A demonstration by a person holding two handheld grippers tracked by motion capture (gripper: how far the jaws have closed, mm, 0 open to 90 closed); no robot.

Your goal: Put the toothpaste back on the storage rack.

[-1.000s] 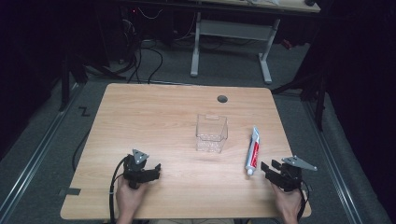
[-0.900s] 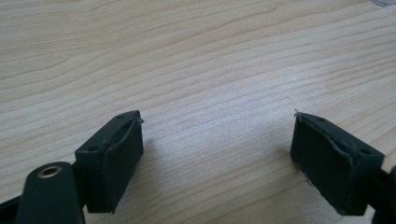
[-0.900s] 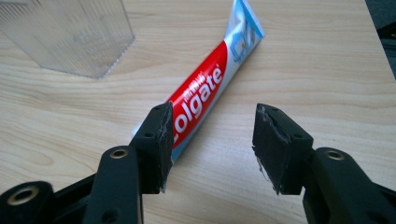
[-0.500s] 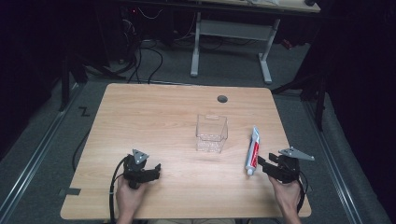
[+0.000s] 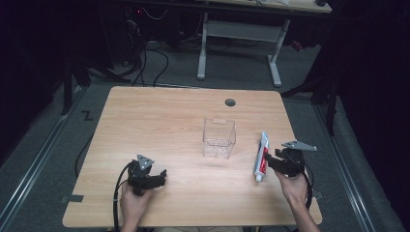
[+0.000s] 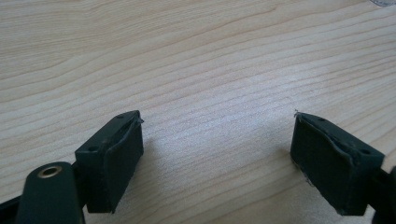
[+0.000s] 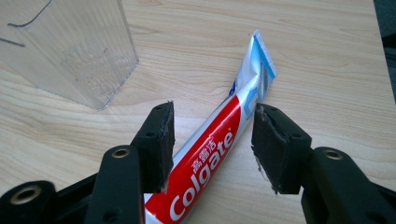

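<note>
Your left gripper (image 5: 155,180): lower left of the high view, low over the table (image 5: 159,121); in its own view the jaws stand wide apart with only bare wood grain between them, so it is released
Your right gripper (image 5: 270,164): lower right of the high view, in your hand just right of the toothpaste tube (image 5: 261,157); its jaws have just been closing a little, and in its own view they straddle the tube (image 7: 212,158), one at each side, the pads not plainly pressing on it, so released, not grasping
Toothpaste tube: red and white, lying flat on the wood in the right half of the high view; cap end toward the bottom of the frame, flat crimped end toward the top; in the right gripper view it runs from bottom centre up to the right
Clear box (image 5: 219,137): a see-through, open-topped container at the centre of the high view, standing upright just left of the tube and apart from it; upper left of the right gripper view (image 7: 70,51)
Table hole (image 5: 230,102): small dark round opening beyond the box, near the far edge
</note>
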